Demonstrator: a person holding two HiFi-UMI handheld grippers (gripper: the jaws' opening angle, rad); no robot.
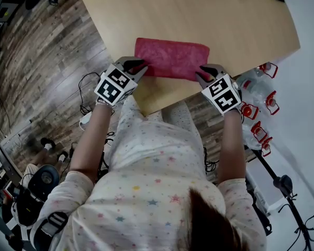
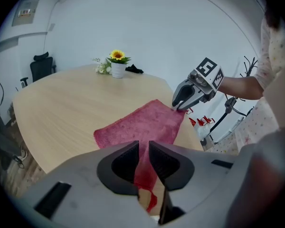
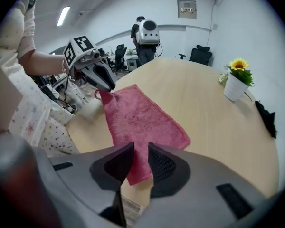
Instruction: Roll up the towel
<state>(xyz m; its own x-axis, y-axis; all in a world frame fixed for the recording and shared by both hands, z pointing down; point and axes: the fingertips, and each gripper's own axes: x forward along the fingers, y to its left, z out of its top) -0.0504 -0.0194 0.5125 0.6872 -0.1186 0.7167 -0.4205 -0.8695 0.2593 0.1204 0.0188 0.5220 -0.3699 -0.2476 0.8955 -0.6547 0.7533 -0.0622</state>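
A red towel (image 1: 172, 59) lies flat on the wooden table (image 1: 199, 14), its long side along the near edge. My left gripper (image 1: 138, 67) is at the towel's near-left corner, and my right gripper (image 1: 204, 73) is at its near-right corner. In the left gripper view the red cloth (image 2: 142, 125) runs into the narrow gap of the left gripper (image 2: 142, 151) and hangs out below it. In the right gripper view the towel (image 3: 142, 118) passes likewise between the jaws of the right gripper (image 3: 141, 158). Both held corners are lifted slightly off the table.
A white pot of yellow flowers (image 2: 117, 68) and a small black item (image 2: 133, 70) stand at the table's far side. Clear bottles with red caps (image 1: 256, 103) sit on the floor by the table's right corner. Cables lie under the near edge.
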